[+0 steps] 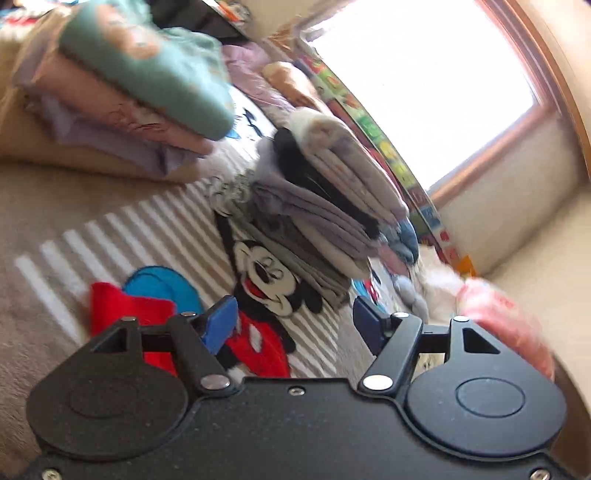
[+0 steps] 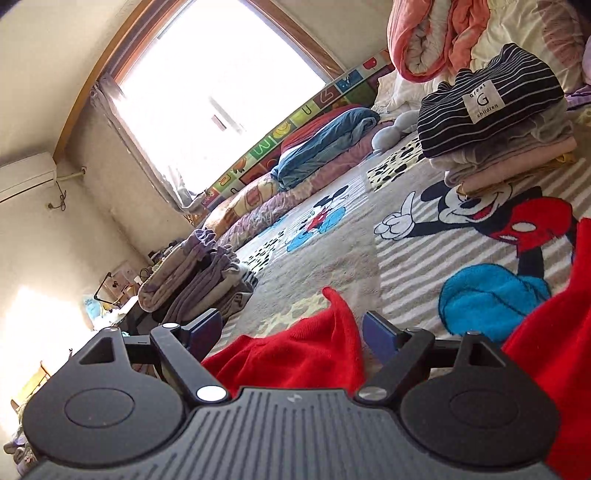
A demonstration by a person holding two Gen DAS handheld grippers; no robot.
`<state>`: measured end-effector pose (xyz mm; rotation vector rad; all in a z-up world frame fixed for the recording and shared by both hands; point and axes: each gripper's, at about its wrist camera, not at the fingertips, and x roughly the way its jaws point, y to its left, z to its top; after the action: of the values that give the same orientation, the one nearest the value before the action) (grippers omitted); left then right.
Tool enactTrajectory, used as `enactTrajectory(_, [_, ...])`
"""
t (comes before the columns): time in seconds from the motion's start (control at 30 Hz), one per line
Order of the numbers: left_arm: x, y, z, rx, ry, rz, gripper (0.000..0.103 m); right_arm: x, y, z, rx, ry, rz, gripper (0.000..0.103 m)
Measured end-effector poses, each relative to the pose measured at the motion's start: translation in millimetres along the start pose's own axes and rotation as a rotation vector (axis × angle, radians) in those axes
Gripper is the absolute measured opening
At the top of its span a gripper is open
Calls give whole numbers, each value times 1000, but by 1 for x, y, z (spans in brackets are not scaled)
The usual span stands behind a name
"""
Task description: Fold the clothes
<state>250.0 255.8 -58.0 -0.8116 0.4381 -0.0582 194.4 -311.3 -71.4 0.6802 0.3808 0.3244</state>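
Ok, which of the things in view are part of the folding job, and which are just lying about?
Job:
red garment, between the open right gripper fingers
folded stacks: gray, teal-topped, striped-topped
left gripper, open

Lying about:
Mickey blanket
blue pillow
orange quilt
alphabet mat

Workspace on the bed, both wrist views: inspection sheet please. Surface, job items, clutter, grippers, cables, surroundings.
Surface: cartoon-mouse blanket covering the bed.
Job's things: red garment lying unfolded, one corner poking up between the right fingers; folded stacks already made, one topped by a striped top, a grey stack, and one topped by a teal top.
Clutter: blue pillow, peach quilt, grey soft toy.
Grippers: left gripper open, empty; right gripper open, over the red garment.
Cables: wire hanging below the air conditioner.
Surroundings: bright window, alphabet mat along the wall.
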Motion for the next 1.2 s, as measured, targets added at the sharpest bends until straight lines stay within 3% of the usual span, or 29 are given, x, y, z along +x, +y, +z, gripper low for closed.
enactTrajectory(0.23, [44,-83,-50,243,156,-53,68,41,-8,25,-24,58,-44,83])
enactTrajectory(0.4, [97,-114,-80,446,302,2,67,69,-9,39,-92,119,-63,81])
enactTrajectory(0.53, [128,-119,-97,505,395,34,66,92,-2,42,-173,181,-56,72])
enactTrajectory(0.67, [128,-120,-102,518,440,-1,66,114,-3,37,-201,236,-61,66])
enactTrajectory(0.73, [118,-115,-94,463,435,-21,66,121,-4,31,-204,260,-62,66])
enactTrajectory(0.83, [90,-128,-66,293,378,-88,64,125,-3,24,-207,283,-59,66])
enactTrajectory(0.9, [62,-144,-45,153,281,-248,65,121,-1,25,-213,269,-67,66])
enactTrajectory(0.97, [47,-150,-32,-69,250,-426,67,114,0,32,-211,239,-56,66])
enactTrajectory(1.07, [54,-163,-35,25,242,-389,74,107,-3,40,-191,207,-43,67])
enactTrajectory(1.2, [63,-180,-38,149,230,-339,75,110,-14,40,-158,202,-41,67])
